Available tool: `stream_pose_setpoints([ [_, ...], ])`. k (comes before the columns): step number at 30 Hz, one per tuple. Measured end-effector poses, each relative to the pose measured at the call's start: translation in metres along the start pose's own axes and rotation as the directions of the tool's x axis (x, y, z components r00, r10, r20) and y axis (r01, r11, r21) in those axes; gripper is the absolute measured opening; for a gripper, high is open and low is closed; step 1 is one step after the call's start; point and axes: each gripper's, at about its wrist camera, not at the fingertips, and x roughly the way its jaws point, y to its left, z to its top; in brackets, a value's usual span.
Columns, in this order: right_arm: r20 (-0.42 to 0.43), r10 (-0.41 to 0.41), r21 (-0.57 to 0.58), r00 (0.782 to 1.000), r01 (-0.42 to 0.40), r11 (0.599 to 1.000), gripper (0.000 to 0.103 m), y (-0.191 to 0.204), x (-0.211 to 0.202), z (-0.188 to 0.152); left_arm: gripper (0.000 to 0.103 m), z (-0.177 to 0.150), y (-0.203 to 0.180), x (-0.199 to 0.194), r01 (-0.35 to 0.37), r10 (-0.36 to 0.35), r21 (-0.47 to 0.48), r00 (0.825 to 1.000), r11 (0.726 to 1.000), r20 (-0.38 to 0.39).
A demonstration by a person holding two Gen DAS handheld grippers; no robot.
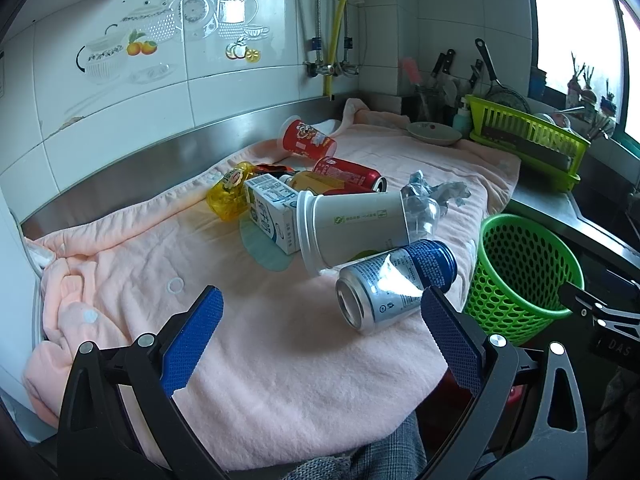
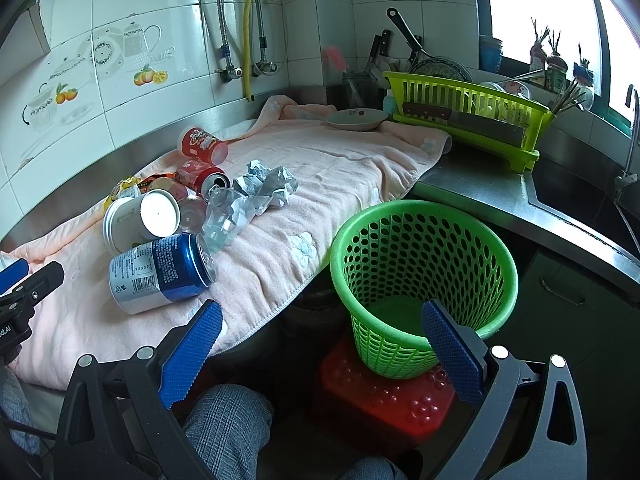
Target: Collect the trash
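Trash lies on a pink towel (image 1: pixel 280 352): a blue and silver can (image 1: pixel 394 282) on its side, a white paper cup (image 1: pixel 352 228), a milk carton (image 1: pixel 272 210), a red can (image 1: pixel 348 174), a red cup (image 1: pixel 308 140), a yellow wrapper (image 1: pixel 230 190), crumpled paper (image 1: pixel 434 192). A green perforated bin (image 2: pixel 420 276) stands on a red stool (image 2: pixel 384 396) beside the counter. My left gripper (image 1: pixel 322 334) is open and empty, just in front of the blue can. My right gripper (image 2: pixel 322 340) is open and empty, near the bin's front rim; the blue can (image 2: pixel 162 272) lies to its left.
A lime dish rack (image 2: pixel 468 116) with a cleaver, a shallow bowl (image 2: pixel 356 119) and knives stand at the back right. A steel counter and sink (image 2: pixel 580 200) run along the right. Tiled wall and pipes are behind. A person's checked trousers (image 2: pixel 228 420) are below.
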Motion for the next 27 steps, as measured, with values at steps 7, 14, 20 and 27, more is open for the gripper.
stream_pose_setpoints([
  [7, -0.003, 0.001, 0.001, 1.000, -0.001, 1.000, 0.097, 0.0005, 0.0003, 0.0005, 0.098, -0.0002, 0.0005, 0.0000, 0.000, 0.000, -0.001, 1.000, 1.000, 0.000],
  [14, -0.005, 0.001, -0.001, 1.000, -0.001, 1.000, 0.097, 0.0017, 0.0014, -0.0001, 0.098, -0.0003, 0.0030, 0.0012, 0.000, 0.000, -0.003, 1.000, 1.000, 0.001],
  [20, -0.006, 0.001, -0.001, 1.000, -0.001, 1.000, 0.097, 0.0019, 0.0018, 0.0005, 0.098, -0.0001, 0.0027, 0.0013, 0.001, -0.001, -0.003, 1.000, 1.000, 0.001],
  [27, -0.012, 0.003, -0.010, 1.000, -0.004, 1.000, 0.097, 0.0057, 0.0044, 0.0000, 0.098, -0.0002, 0.0033, 0.0017, 0.001, -0.001, -0.004, 1.000, 1.000, 0.001],
])
